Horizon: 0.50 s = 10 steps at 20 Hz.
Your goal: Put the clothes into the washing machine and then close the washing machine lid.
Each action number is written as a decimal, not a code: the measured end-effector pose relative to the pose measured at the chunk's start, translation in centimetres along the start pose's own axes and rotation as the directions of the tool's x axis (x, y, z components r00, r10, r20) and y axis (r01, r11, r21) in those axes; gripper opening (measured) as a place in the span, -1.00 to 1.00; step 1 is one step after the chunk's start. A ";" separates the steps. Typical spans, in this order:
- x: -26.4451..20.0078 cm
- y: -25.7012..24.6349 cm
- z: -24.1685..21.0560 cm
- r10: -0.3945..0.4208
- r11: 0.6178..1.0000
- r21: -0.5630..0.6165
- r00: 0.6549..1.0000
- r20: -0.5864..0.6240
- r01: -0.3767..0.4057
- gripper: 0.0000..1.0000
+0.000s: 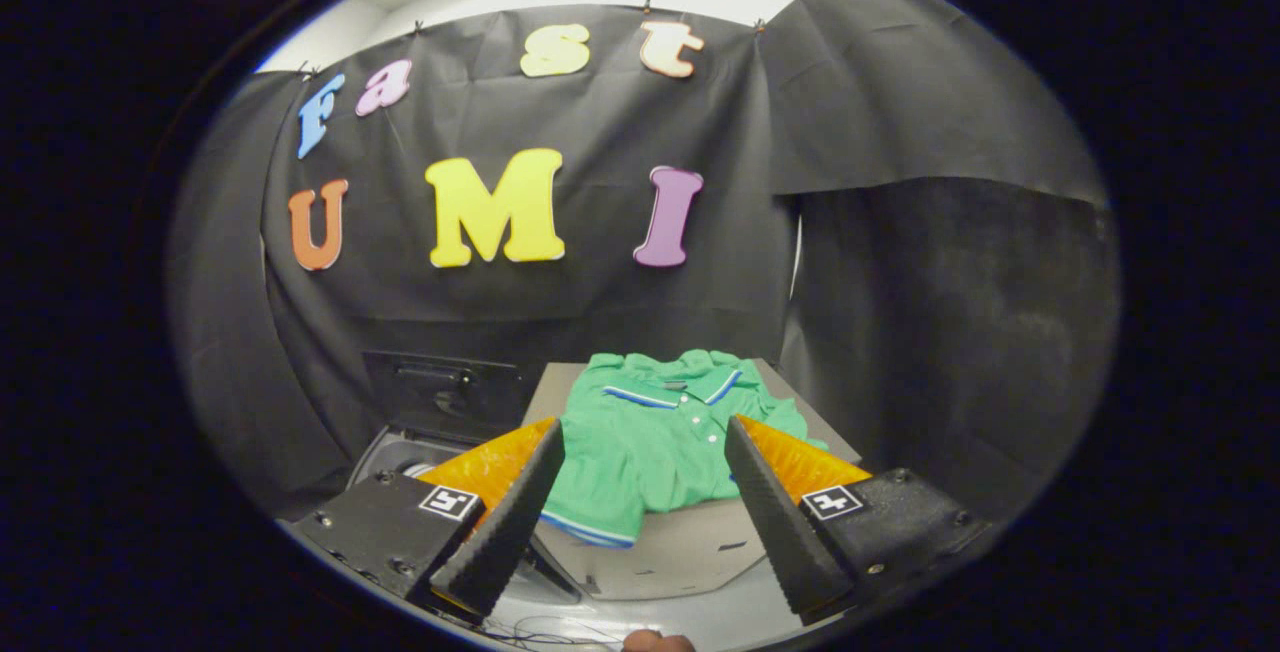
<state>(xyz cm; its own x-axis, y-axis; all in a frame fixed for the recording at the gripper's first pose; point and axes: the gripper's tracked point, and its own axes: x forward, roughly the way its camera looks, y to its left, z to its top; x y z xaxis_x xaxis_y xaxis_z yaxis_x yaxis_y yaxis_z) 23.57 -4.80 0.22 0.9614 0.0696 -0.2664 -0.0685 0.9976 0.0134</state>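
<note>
A green polo shirt (655, 437) with blue-and-white trim lies spread on a beige box (680, 547), its hem hanging over the box's front edge. My gripper (645, 427) is open, hovering in front of and above the shirt, its two black ridged fingers (510, 517) standing wide apart with nothing between them. The shirt shows through the gap, just beyond the fingertips. Left of the box, partly behind my left finger, sits the washing machine (400, 457) with its dark lid (440, 394) raised upright at the back.
Black cloth walls close in behind and on the right of the box. Thin cables (540, 632) lie on the light floor below the fingers. A bit of a hand (655, 642) shows at the very bottom.
</note>
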 end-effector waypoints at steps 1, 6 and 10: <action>2.2 -0.5 -0.1 0.010 1.000 -0.010 0.999 -0.039 -0.010 1.00; 12.1 -2.7 -1.8 0.043 0.999 -0.005 0.977 -0.210 -0.045 1.00; 16.1 -4.1 -3.4 0.027 0.998 -0.041 0.953 -0.303 -0.041 1.00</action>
<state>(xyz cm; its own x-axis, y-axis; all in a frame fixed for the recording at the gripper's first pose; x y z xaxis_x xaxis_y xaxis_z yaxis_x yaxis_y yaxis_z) 38.43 -7.78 -7.41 0.8334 0.0915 -0.5451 -0.1187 0.9928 -0.0148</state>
